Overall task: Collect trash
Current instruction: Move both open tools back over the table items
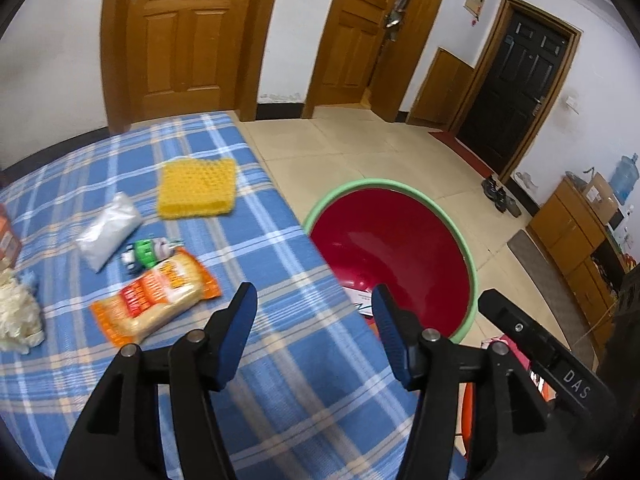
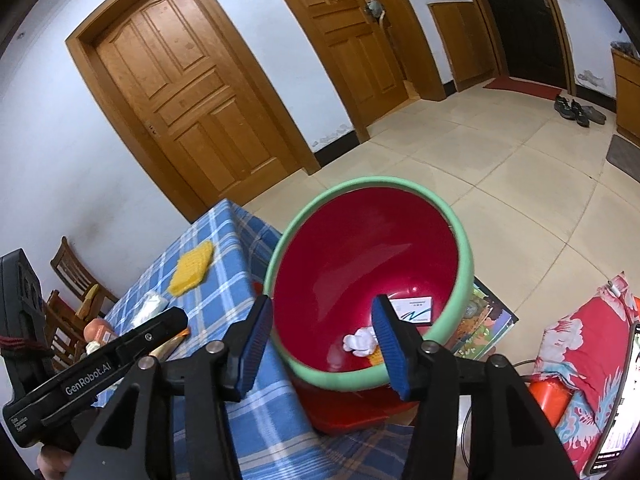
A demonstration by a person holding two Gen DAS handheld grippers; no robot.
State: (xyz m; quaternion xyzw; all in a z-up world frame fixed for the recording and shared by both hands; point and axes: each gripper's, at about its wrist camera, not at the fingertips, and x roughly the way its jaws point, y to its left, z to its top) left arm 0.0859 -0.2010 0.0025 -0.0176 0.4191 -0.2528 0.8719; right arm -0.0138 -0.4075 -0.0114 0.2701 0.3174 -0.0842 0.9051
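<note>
Blue-padded right gripper [image 2: 320,336] spread, nothing between its jaws, above the near rim of the red basin [image 2: 400,240]. White crumpled tissue [image 2: 360,342] on the basin floor just beyond; green-rimmed basin off the table's [image 2: 224,300] right edge. Left gripper [image 1: 314,320] likewise spread, empty, over that edge.

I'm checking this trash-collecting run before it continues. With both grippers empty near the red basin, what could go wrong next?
1. The orange snack packet and the small green bottle touch, so the left gripper, jaws open and empty, might nudge the bottle while grabbing the packet.
2. The red basin sits beyond the edge of the checked tablecloth; a drop released early could land on the floor.
3. The right gripper, also open, hangs close beside the left one; they might collide.
</note>
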